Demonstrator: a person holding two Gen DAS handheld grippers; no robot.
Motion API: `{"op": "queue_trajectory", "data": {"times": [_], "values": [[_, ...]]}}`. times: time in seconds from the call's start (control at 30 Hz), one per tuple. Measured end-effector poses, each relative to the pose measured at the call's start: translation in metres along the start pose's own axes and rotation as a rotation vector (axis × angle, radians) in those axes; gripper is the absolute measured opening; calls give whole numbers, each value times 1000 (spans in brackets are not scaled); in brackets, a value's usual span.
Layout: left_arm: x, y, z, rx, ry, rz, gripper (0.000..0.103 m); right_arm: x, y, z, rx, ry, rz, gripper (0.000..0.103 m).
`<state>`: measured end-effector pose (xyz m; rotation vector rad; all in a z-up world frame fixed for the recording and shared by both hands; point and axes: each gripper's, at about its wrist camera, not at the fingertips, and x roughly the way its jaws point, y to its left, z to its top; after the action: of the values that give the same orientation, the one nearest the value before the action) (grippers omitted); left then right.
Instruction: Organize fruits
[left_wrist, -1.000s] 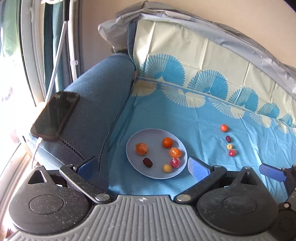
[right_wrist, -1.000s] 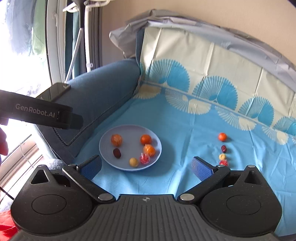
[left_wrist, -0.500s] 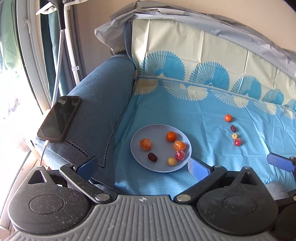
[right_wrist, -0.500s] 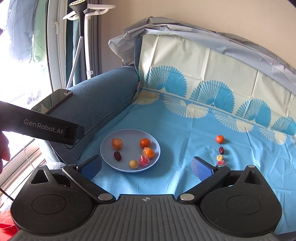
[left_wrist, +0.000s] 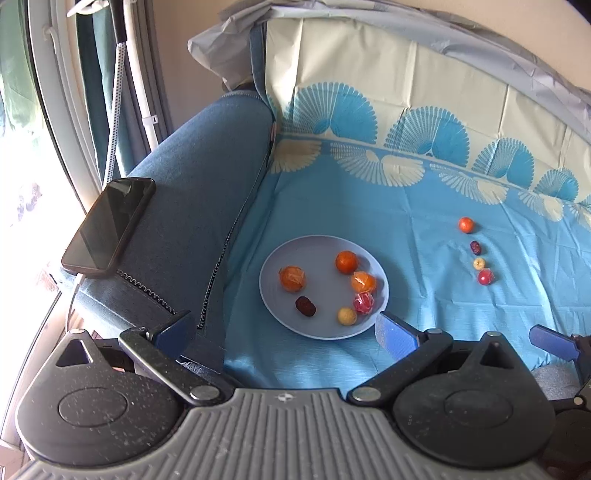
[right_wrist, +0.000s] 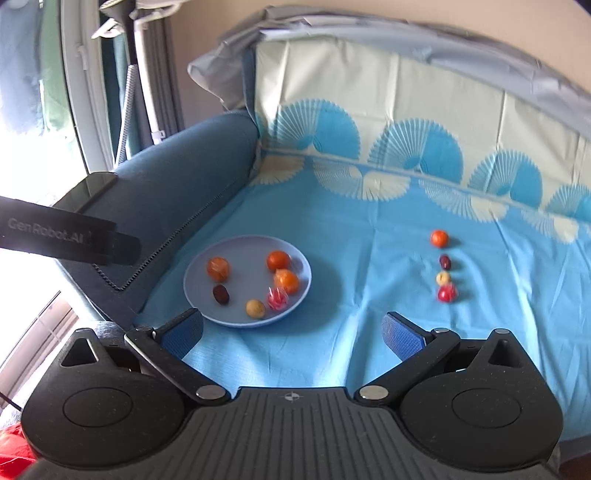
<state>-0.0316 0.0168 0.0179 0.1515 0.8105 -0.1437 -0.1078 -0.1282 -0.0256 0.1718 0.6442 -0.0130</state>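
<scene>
A pale blue plate (left_wrist: 280, 273) (right_wrist: 195, 273) rests on the blue cloth and holds several small fruits: three orange ones, a dark date (left_wrist: 305, 306), a yellow ball (left_wrist: 347, 316) and a red wrapped one (left_wrist: 364, 302). To its right a short row lies on the cloth: an orange fruit (left_wrist: 466, 224) (right_wrist: 439, 238), a dark date (right_wrist: 445, 262), a yellow ball (right_wrist: 443, 278) and a red fruit (right_wrist: 447, 294). My left gripper (left_wrist: 284, 330) hangs open just short of the plate. My right gripper (right_wrist: 291, 330) is open too, between the plate and the row, holding nothing.
A dark phone (left_wrist: 109, 227) lies on the blue sofa armrest (left_wrist: 199, 192) at the left, with a cable at its near end. A patterned cloth covers the seat and backrest (left_wrist: 424, 96). A window and a white stand are at the far left.
Both grippers have pulled back and tilted, so the plate and the fruit row have shifted in view. No fruit has moved and both grippers stay open.
</scene>
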Motion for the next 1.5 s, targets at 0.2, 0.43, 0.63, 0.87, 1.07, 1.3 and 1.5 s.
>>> {"op": "queue_trajectory", "data": {"times": [0.2, 0.43, 0.63, 0.87, 1.07, 1.3, 1.5], "values": [[25, -18, 12, 30, 50, 19, 103, 19, -18, -3, 42, 15, 1, 102], [62, -40, 28, 27, 146, -8, 103, 65, -73, -8, 152, -2, -137, 102], [97, -58, 42, 49, 220, 14, 103, 135, -140, -15, 194, -16, -295, 102], [135, -90, 56, 93, 278, 30, 103, 216, -200, -23, 259, 13, -352, 94], [170, -142, 71, 133, 257, -11, 103, 236, -206, -29, 206, -12, -358, 35], [229, -252, 89, 246, 176, -189, 103, 214, -286, -36, 427, -15, -679, 31], [287, -342, 74, 397, 239, -334, 103, 213, -307, -45, 489, -21, -741, 32]]}}
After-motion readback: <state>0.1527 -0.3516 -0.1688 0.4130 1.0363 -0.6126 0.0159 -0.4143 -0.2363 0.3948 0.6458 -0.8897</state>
